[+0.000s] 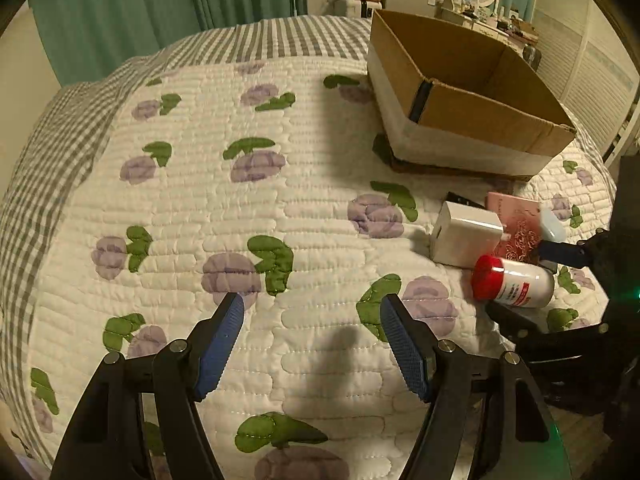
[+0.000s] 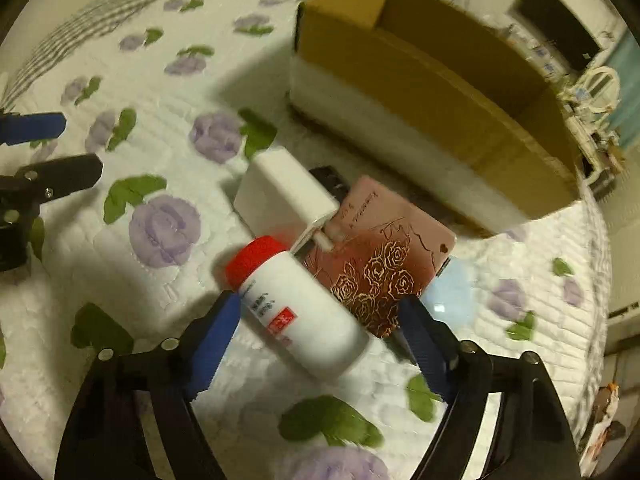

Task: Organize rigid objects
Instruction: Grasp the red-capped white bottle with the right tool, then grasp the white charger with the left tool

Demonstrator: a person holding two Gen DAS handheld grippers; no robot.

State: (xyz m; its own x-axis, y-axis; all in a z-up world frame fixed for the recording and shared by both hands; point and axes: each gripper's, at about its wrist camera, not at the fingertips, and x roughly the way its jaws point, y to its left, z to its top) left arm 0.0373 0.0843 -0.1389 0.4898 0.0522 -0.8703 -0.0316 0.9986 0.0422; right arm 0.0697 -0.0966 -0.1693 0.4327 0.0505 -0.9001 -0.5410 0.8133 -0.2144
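A white bottle with a red cap (image 2: 304, 320) lies on its side on the flowered quilt (image 2: 160, 80), and it also shows in the left wrist view as the bottle (image 1: 516, 284). My right gripper (image 2: 320, 300) straddles the bottle from above. Its jaws stand open: the left pad is close to the bottle's shoulder and the right pad is apart from it. Behind the bottle lie a white charger block (image 2: 280, 196) and a pink box with gold roses (image 2: 384, 264). My left gripper (image 1: 312, 300) hangs open over bare quilt (image 1: 240, 200), with nothing between its fingers.
An open cardboard box (image 2: 420, 92) stands on the quilt behind the pile, seen as the box (image 1: 460, 60) at the upper right. A small black item (image 2: 332, 180) and a pale blue translucent piece (image 2: 448, 296) lie beside the pink box. Green curtains and a cluttered desk stand beyond the bed.
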